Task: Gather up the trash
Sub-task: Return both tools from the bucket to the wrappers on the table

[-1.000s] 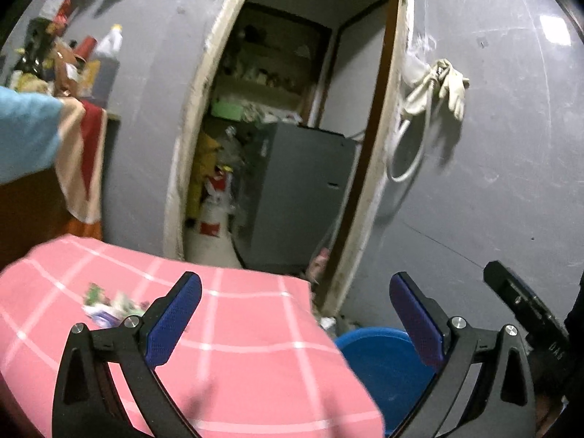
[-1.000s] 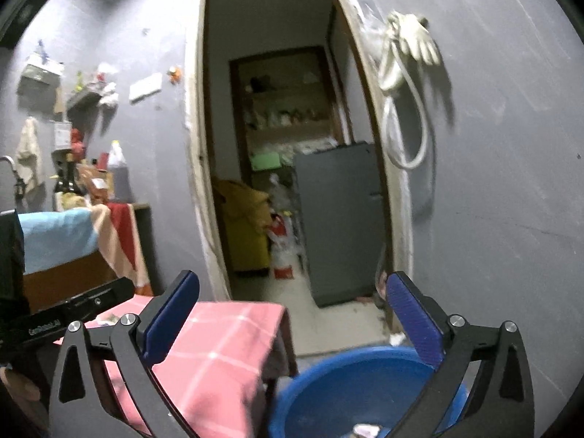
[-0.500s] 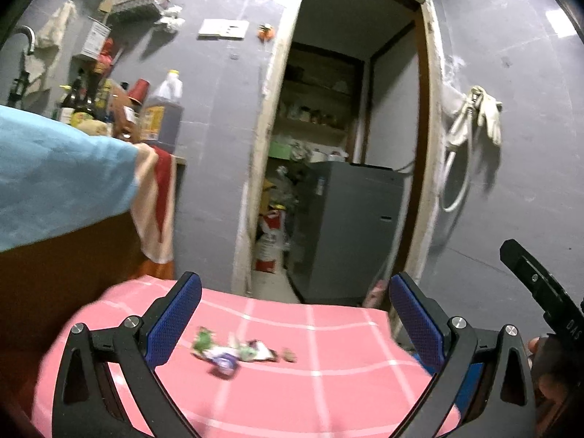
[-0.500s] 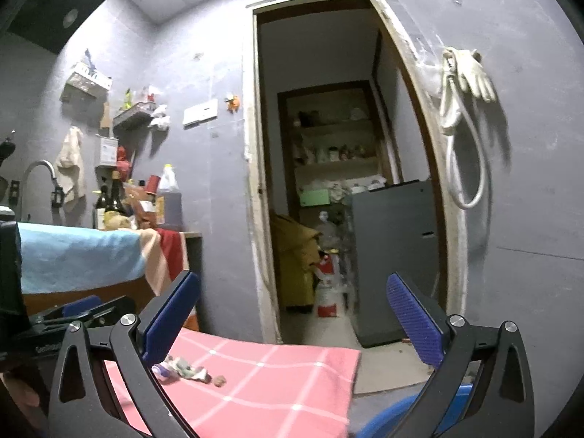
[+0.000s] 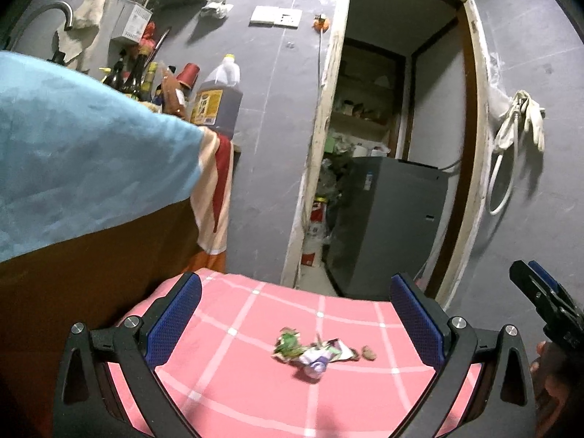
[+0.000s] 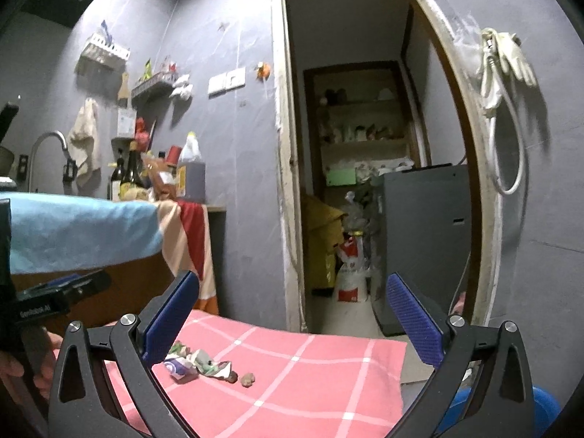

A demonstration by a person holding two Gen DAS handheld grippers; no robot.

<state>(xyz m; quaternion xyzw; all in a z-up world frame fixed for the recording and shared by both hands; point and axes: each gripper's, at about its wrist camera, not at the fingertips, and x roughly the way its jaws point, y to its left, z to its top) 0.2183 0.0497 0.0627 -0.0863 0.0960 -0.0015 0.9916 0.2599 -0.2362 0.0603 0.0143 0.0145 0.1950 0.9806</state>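
- the trash is a small heap of crumpled wrappers [image 5: 310, 352] lying on the pink checked cloth [image 5: 237, 394] of a low table; a couple of little brown bits [image 6: 247, 379] lie just beside the heap's right end.
- left gripper [image 5: 295, 323]: fingers spread wide, nothing between them. the heap sits ahead of the tips and below them, roughly centred in the gap, a touch to the right of middle.
- right gripper [image 6: 292, 319]: fingers also spread wide and empty. from here the heap lies low and to the left, next to the left finger in this view, not centred.
- judging by this, the left gripper is the better lined up; a forward and downward reach would put the heap between its fingers.
- the heap's long axis runs left to right, across the reach, so the fingers would close on its two ends.
- a blue tub [image 6: 544, 401] shows at the lower right edge of the right view, beyond the table corner; likely where the trash goes.
- writing: the print on the wrappers is too small to read; the big dark bottle [image 5: 219, 104] on the counter has a yellow label, not legible.
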